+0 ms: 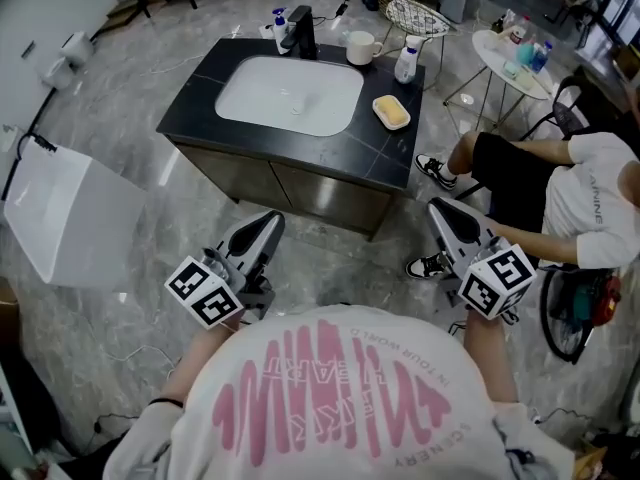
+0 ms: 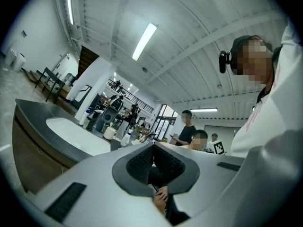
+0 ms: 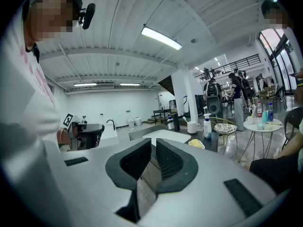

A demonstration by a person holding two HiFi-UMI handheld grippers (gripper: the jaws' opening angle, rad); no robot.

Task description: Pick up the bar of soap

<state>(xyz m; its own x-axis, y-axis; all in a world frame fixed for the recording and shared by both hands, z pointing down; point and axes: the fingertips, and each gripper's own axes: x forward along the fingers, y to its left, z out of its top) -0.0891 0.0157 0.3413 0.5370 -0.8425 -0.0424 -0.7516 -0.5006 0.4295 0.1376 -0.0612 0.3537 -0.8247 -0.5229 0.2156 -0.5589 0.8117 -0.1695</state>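
Your left gripper (image 1: 270, 218) and right gripper (image 1: 437, 206) are both tucked in by your chest, well short of the basin (image 1: 290, 93). Each has its jaws pressed together with nothing in them, so honestly the pick hasn't started, this is just the approach.

The bar of soap (image 1: 391, 111) is the yellow one in a little white dish just right of the basin, on the black table (image 1: 200, 78), near its front right corner. You can spot it from the right gripper view too (image 3: 197, 144), so I'd go with the right gripper.

What I'd do:
- Step in closer first, you're well away from the basin.
- Spread the jaws wide before you come down, not at the last moment.
- Come in from above and close across the short sides of the bar. It's probably slick, so squeeze gently.
- The spray bottle (image 1: 406, 61) stands behind the soap, on the far right of the basin, so stay on the near side.
- Someone's sitting (image 1: 560, 183) off to the right of the basin with their feet by that corner, so mind your step.
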